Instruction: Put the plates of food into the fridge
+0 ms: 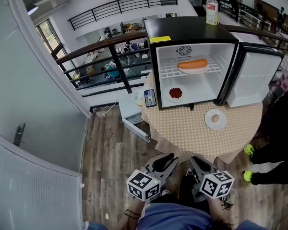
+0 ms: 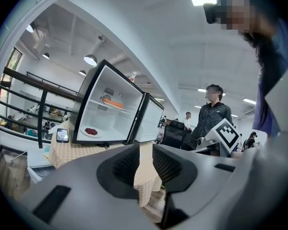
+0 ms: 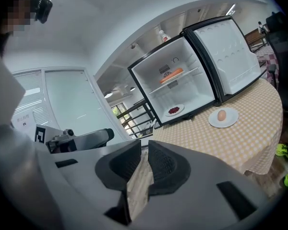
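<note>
**Egg plate ahead, nearer to the right gripper**

Head view: egg plate (image 1: 215, 119) on table (image 1: 182, 131), just before the open fridge (image 1: 182, 28); well apart from both grippers, closer to right gripper (image 1: 198, 166) than left gripper (image 1: 164, 161).

Left gripper view: jaws narrowly apart, nothing between.

Right gripper view: jaws narrow, empty; plate ahead, to the right.

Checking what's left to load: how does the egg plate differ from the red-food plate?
The egg plate sits on the checked tablecloth outside the fridge; the red-food plate lies inside, on the fridge floor. The egg plate holds one pale egg; the red-food plate a heap of small dark-red pieces. Both are small round white plates.
</note>
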{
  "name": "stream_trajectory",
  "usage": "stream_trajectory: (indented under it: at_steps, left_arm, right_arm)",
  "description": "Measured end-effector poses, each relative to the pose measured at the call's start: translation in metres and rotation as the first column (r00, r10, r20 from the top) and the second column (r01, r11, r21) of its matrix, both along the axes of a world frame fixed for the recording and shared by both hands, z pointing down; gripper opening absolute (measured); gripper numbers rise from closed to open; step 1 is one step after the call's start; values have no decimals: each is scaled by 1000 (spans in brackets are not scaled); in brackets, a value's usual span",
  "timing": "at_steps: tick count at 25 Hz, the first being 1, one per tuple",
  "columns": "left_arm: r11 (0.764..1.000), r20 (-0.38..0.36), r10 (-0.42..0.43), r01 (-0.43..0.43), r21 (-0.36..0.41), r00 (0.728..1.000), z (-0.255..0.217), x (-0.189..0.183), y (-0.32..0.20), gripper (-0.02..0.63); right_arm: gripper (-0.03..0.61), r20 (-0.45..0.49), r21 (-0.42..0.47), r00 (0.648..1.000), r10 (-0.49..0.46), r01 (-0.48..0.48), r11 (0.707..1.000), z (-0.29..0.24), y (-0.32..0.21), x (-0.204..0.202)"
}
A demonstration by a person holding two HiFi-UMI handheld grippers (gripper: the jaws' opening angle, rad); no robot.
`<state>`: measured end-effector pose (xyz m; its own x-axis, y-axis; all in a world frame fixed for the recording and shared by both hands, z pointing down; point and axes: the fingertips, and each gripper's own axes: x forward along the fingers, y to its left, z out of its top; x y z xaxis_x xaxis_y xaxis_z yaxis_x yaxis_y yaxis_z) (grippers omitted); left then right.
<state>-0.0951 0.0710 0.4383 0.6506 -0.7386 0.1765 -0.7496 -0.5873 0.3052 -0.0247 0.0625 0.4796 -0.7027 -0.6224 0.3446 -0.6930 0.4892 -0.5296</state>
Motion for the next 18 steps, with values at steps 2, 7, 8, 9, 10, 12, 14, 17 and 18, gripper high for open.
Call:
stream_trajectory:
  at_steps: [2, 7, 8, 9, 10, 12, 14, 17, 18]
  left_arm:
    - [1000, 6, 13, -13, 3, 1000, 2, 4, 6, 89]
    - [1000, -4, 30, -30, -6, 1000, 7, 8, 17, 69]
    - [999, -5, 32, -32, -8, 999, 8, 8, 19, 67]
    - [999, -6, 32, -32, -9, 999, 8, 9, 20, 64]
    - [999, -10, 31, -31, -9, 999, 7, 9, 22, 56]
    - [1000, -25, 27, -27, -6, 999, 6, 9, 23, 46]
    - [1000, -31, 25, -25, -4, 999, 5, 8, 23, 46]
    - [1000, -3, 27, -27, -1, 1000, 8, 8, 24, 48]
    - [1000, 8, 30, -30, 1, 1000, 9, 8, 25, 48]
  right_arm:
    - [58, 1, 2, 1000, 4, -4, 1000, 0, 5, 1]
    - [57, -8, -7, 1000, 9, -9, 1000, 5, 17, 1]
    - [57, -11, -10, 1000, 9, -9, 1000, 6, 20, 1]
    - [57, -14, -13, 1000, 9, -9, 1000, 6, 22, 2]
    - [57, -17, -15, 1000, 9, -9, 1000, 7, 23, 2]
    - [57, -20, -16, 1000, 9, -10, 1000, 9, 26, 3]
    - [57, -21, -13, 1000, 11, -11, 1000, 9, 26, 4]
    - [57, -21, -9, 1000, 17, -17, 1000, 9, 27, 6]
    - [57, -22, -9, 1000, 21, -21, 1000, 9, 27, 7]
